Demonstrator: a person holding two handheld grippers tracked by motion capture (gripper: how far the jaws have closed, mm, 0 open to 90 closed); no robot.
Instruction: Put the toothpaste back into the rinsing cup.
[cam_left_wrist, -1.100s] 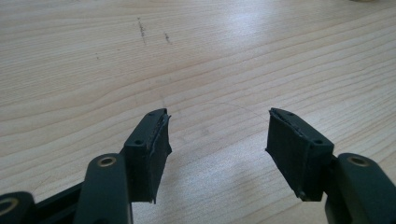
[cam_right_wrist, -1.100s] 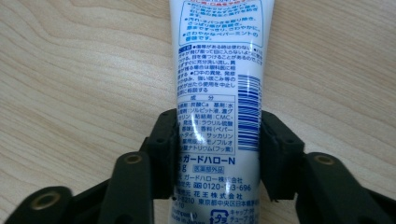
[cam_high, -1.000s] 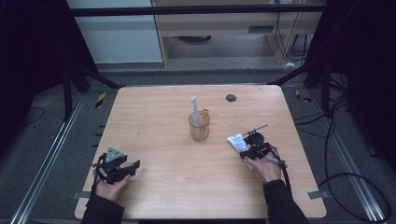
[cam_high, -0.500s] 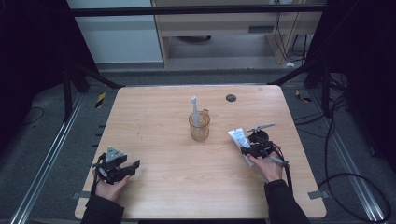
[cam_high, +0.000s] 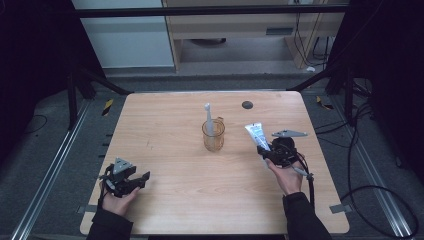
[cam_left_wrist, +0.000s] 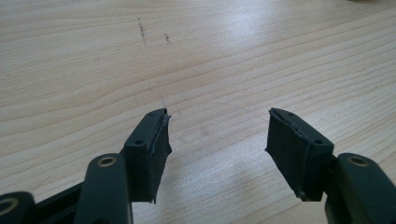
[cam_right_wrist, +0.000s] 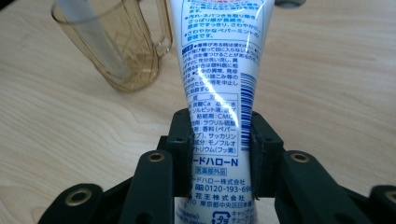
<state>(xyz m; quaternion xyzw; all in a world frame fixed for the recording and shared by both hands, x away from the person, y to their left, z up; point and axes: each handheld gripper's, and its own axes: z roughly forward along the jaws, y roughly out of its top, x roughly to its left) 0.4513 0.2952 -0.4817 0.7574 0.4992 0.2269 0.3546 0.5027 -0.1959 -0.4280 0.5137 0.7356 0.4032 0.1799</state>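
The top of the white tube (cam_right_wrist: 215, 79) is cut off at the upper edge of the right gripper view, so its far end can't be seen there, and its lower end runs out of the bottom edge. It's a soft, glossy plastic tube, flattened, covered in small blue print. The right gripper (cam_right_wrist: 219, 140) is clamped on it near the crimped end, both black jaws pressing its sides. In the high view the tube (cam_high: 257, 135) sticks up and away from that gripper (cam_high: 272, 150) at a tilt, over the right part of the tabletop (cam_high: 175, 125).

Next to it is a see-through amber cup (cam_high: 213, 136) with a handle, standing near the middle of the pale wood-grain tabletop. There's a whitish stick-shaped thing (cam_high: 209, 117) standing in it, too small and blurry to identify.

The left gripper (cam_left_wrist: 217, 135) sits low over bare wood near the front left, jaws spread wide with nothing between them. A small dark round spot (cam_high: 247, 105) sits near the tabletop's far edge; can't tell what it is.
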